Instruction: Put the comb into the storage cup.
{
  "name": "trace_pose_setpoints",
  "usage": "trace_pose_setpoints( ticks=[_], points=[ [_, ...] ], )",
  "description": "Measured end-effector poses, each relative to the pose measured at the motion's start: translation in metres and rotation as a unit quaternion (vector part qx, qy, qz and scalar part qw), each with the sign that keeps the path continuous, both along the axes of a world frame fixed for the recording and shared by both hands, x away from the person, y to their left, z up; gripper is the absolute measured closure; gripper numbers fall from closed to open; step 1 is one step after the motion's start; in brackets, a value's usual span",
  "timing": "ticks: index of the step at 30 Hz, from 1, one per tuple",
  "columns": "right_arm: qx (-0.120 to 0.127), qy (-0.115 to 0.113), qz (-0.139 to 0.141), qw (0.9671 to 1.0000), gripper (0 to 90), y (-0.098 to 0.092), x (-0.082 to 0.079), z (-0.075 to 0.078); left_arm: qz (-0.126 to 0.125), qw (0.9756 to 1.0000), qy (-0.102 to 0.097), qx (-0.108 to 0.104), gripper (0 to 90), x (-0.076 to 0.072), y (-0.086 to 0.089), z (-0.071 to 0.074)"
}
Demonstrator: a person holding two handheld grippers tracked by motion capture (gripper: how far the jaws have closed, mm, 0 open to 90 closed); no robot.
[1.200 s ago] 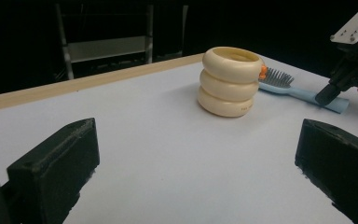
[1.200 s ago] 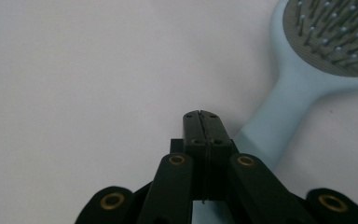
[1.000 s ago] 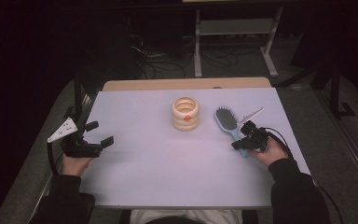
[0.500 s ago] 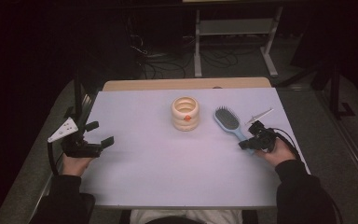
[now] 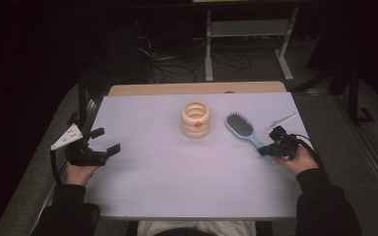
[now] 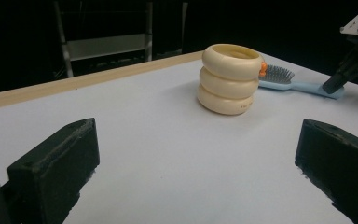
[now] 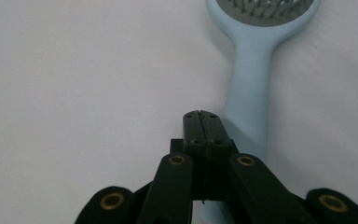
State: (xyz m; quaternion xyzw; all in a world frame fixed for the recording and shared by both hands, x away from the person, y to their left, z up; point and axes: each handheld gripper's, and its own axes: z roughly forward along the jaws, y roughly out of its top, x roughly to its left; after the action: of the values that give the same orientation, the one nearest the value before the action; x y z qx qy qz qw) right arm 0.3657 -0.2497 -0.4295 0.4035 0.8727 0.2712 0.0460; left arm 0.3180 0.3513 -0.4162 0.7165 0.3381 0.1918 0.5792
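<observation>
Since a second ago, no shift at the near left for the left gripper (image 5: 106, 140): same spot, jaws wide, nothing between them. No shift mid-table either for the pot (image 5: 195, 119), nor, as far as can be told, for the brush (image 5: 241, 127) just right of it, lying flat with bristles up and handle slanting toward the near right. At the right, a small drawing-back of the right gripper (image 5: 264, 150): earlier over the handle, now only at its near end. Jaws pressed fully together, gripping nothing; tips (image 7: 202, 123) just over or beside the handle's end (image 7: 254, 93), contact not clear. Probably no pick-up begun yet: needs those jaws opened and set astride the handle first.

Materials, left to right:
- Table (image 5: 142, 187): smooth pale matt sheet, wooden strip along the far edge.
- Pot (image 6: 230, 79): cream, three rounded rings stacked, hollow, glossy, small orange bit on its side.
- Brush: light blue smooth plastic, oval head, dark pad with thin pins, slim flat handle.
- Gripper jaws: black, blocky, hard-edged.
</observation>
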Motion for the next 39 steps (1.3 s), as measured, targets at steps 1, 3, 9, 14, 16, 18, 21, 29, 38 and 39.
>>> trace_pose_setpoints(
  ticks=[1,3,9,14,16,18,21,29,38,39],
  points=[
    [-0.001,-0.003,0.003,1.0000,88.6,-0.001,0.000,0.002,0.000,1.0000,0.000,0.000,0.0,0.000,0.000,0.000],
    [-0.002,-0.005,0.002,1.0000,88.5,-0.002,-0.001,0.006,0.000,1.0000,0.000,-0.001,0.0,0.000,0.000,0.000],
    [0.003,-0.025,-0.002,0.9997,81.7,-0.008,-0.001,0.027,0.000,1.0000,-0.001,-0.001,0.0,0.000,-0.001,0.000],
    [-0.006,-0.039,-0.007,0.9992,74.3,-0.011,0.000,0.043,0.000,1.0000,0.000,0.000,0.0,0.000,-0.001,0.000],
    [-0.008,-0.040,-0.012,0.9991,70.5,-0.012,0.001,0.049,0.000,1.0000,0.000,0.000,0.0,0.000,-0.001,0.000],
    [-0.014,-0.040,-0.012,0.9990,67.0,-0.013,0.003,0.053,0.000,1.0000,0.000,0.000,0.0,0.000,-0.001,0.000],
    [-0.019,-0.037,-0.012,0.9991,60.8,-0.012,0.005,0.059,0.000,1.0000,0.000,0.000,0.0,0.000,-0.001,0.000],
    [-0.020,-0.044,-0.019,0.9986,34.1,-0.008,0.014,0.073,0.000,1.0000,0.001,0.002,0.0,0.001,-0.001,-0.001],
    [-0.018,-0.060,-0.008,0.9980,1.7,-0.002,0.026,0.091,-0.001,1.0000,0.001,0.003,0.0,0.001,-0.002,-0.001],
    [-0.019,-0.063,-0.007,0.9978,0.0,0.000,0.027,0.093,-0.001,1.0000,0.001,0.003,0.0,0.001,-0.002,-0.001]
  ],
)
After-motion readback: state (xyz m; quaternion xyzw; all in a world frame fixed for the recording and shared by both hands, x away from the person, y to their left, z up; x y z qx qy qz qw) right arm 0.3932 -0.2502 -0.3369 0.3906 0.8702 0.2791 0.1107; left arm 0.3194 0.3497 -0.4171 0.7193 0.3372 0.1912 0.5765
